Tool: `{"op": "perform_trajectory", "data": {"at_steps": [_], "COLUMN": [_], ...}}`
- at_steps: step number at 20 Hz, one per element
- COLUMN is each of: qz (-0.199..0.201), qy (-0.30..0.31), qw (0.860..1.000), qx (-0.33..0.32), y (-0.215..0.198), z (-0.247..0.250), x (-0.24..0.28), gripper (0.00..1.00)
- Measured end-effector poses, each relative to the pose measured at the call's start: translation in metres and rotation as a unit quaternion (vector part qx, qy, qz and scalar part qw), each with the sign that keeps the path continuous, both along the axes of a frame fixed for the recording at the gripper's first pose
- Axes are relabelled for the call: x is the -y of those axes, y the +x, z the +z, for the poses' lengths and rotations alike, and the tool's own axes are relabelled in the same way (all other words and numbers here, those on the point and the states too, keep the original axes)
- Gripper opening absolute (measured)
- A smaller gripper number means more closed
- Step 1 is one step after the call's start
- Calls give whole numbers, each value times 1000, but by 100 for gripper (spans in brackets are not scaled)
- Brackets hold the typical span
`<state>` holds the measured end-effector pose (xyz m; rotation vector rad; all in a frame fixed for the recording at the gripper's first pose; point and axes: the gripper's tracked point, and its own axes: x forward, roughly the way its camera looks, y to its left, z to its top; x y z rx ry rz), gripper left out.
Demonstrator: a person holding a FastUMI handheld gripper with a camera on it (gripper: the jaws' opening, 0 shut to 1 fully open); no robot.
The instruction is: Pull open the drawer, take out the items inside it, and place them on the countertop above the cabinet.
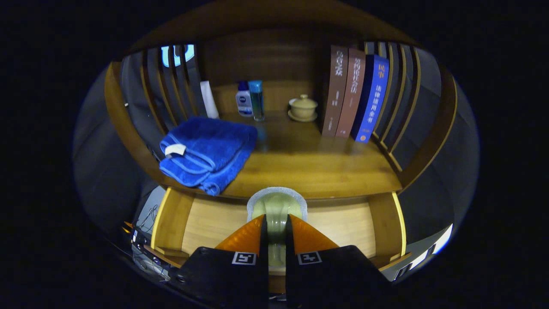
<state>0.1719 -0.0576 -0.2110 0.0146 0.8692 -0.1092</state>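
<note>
My gripper [276, 218] is shut on a pale green glazed cup-like item [276, 202] with a whitish rim; both fingers [246, 236] press on its narrow lower part. The item hangs above the open wooden drawer [214, 223], right at the front edge of the countertop [309, 165]. Below the fingers lies the drawer's light wooden floor, and the part straight beneath them is hidden.
A folded blue towel [206, 154] lies on the countertop's left front. At the back stand a white bottle [243, 101], a blue-capped bottle [256, 99] and a lidded tea bowl [303, 107]. Three books [351, 94] lean at the right. Slatted wooden sides [171, 86] enclose the shelf.
</note>
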Motion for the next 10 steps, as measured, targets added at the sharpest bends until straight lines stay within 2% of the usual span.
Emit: {"op": "perform_trajectory", "data": {"at_steps": [4,10], "qz": [-9,-22], "qy": [-10,-8], "qw": [1000,1000], "qx": [24,4], "y": [46,119], "z": [16,2], "x": [8,22], "gripper": [20,20]}}
